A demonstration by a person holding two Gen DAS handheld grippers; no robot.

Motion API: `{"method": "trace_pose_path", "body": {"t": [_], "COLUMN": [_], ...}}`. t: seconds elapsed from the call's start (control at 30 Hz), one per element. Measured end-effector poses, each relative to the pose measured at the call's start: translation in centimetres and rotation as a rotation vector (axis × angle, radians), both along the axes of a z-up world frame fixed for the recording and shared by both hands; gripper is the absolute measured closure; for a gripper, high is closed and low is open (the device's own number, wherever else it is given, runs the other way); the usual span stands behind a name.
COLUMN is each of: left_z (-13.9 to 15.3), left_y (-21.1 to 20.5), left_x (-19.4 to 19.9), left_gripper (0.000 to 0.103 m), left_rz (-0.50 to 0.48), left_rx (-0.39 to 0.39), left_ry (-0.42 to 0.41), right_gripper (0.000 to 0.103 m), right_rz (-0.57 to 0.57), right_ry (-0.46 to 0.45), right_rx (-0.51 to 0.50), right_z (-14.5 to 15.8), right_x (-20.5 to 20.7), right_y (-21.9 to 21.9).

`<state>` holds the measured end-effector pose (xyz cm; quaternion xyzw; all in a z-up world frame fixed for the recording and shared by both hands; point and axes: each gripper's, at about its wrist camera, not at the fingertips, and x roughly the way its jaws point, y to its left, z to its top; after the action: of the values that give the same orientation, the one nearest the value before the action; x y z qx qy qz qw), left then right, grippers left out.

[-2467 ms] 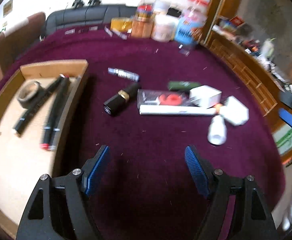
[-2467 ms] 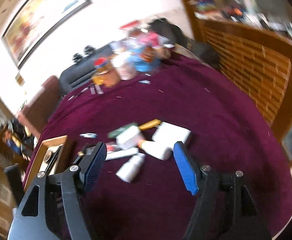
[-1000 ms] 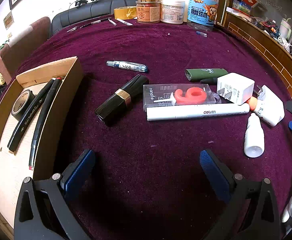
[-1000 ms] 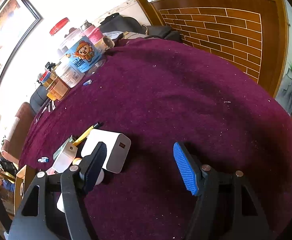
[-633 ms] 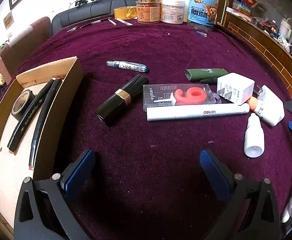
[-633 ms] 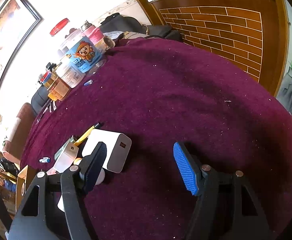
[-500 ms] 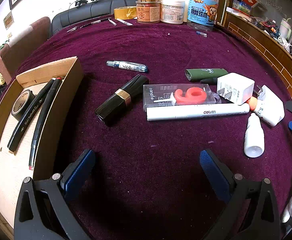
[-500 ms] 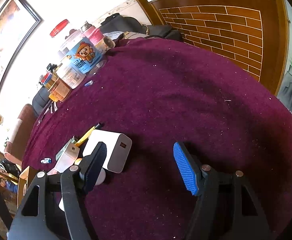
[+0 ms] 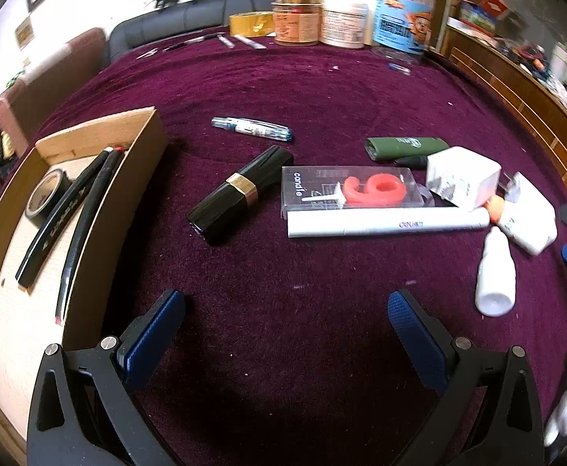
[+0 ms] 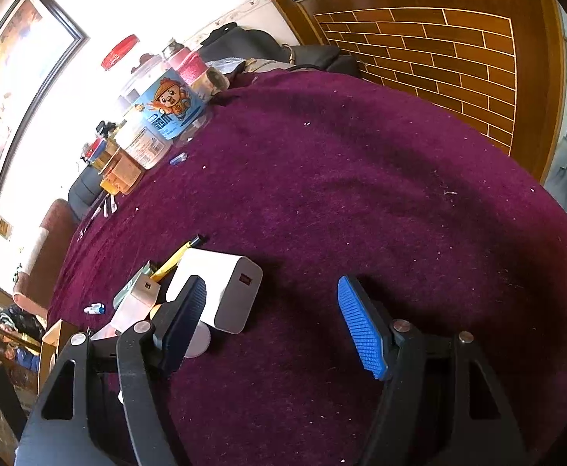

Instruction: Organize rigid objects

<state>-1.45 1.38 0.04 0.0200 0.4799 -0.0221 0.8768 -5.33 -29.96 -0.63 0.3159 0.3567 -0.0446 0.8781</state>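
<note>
Clutter ahead of my wide-open, empty left gripper (image 9: 285,320): black gold-banded lipstick tube (image 9: 239,193), clear candle box (image 9: 351,191), white marker (image 9: 388,223), wooden tray (image 9: 89,233) with 2 black pens (image 9: 69,213) at left, my right gripper (image 10: 277,324) also open, beside white charger block (image 10: 225,291).

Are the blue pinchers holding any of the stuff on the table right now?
No, nothing is held. The left gripper is open above bare purple cloth, and the right gripper is open too, with the white charger just beyond its left finger.

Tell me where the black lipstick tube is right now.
In the left wrist view, the black lipstick tube lies on the purple cloth left of centre, between the wooden tray and the boxed candle.
</note>
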Motion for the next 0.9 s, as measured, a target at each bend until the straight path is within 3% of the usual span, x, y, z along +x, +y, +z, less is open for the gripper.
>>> {"method": "trace_pose_path", "body": {"t": [0.3, 0.43, 0.5, 0.53, 0.6, 0.63, 0.7, 0.73, 0.83, 0.9], "left_z": [0.0, -0.1, -0.1, -0.1, 0.0, 0.2, 1.4, 2.3, 6.0, 7.6], "left_y": [0.0, -0.1, -0.1, -0.2, 0.0, 0.2, 0.8, 1.3, 4.1, 6.1], "left_x": [0.1, 0.2, 0.3, 0.3, 0.4, 0.1, -1.1, -2.0, -6.1, -8.1], "left_gripper": [0.001, 0.001, 0.001, 0.001, 0.001, 0.010, 0.027, 0.027, 0.024, 0.015], "left_rz": [0.013, 0.014, 0.016, 0.019, 0.008, -0.001, -0.024, -0.044, -0.066, -0.074], "left_rx": [0.001, -0.001, -0.001, -0.001, -0.003, -0.014, -0.089, -0.127, -0.198, -0.252], "left_ry": [-0.001, 0.000, -0.001, 0.000, 0.006, 0.016, 0.010, -0.005, -0.127, -0.195], "right_gripper": [0.033, 0.033, 0.033, 0.024, 0.007, 0.004, 0.004, 0.004, 0.005, 0.005], "right_rz": [0.007, 0.019, 0.008, 0.021, 0.055, 0.078, 0.125, 0.187, 0.294, 0.404], "right_ry": [-0.015, -0.080, -0.159, -0.208, -0.266, -0.269, -0.141, -0.083, -0.052, -0.036], "right_rx": [-0.045, -0.136, -0.230, -0.270, -0.257, -0.229, -0.209, -0.214, -0.282, -0.257], "right_z": [0.5, 2.9, 5.4, 6.7, 7.9, 8.1, 7.9, 7.7, 7.5, 7.1], "right_x": [-0.1, -1.7, -3.5, -4.3, -4.5, -4.1, -1.9, -0.4, 1.6, 2.9], "right_y": [0.6, 1.9, 3.0, 3.8, 4.2, 4.2, 4.2, 5.0, 8.4, 10.9]}}
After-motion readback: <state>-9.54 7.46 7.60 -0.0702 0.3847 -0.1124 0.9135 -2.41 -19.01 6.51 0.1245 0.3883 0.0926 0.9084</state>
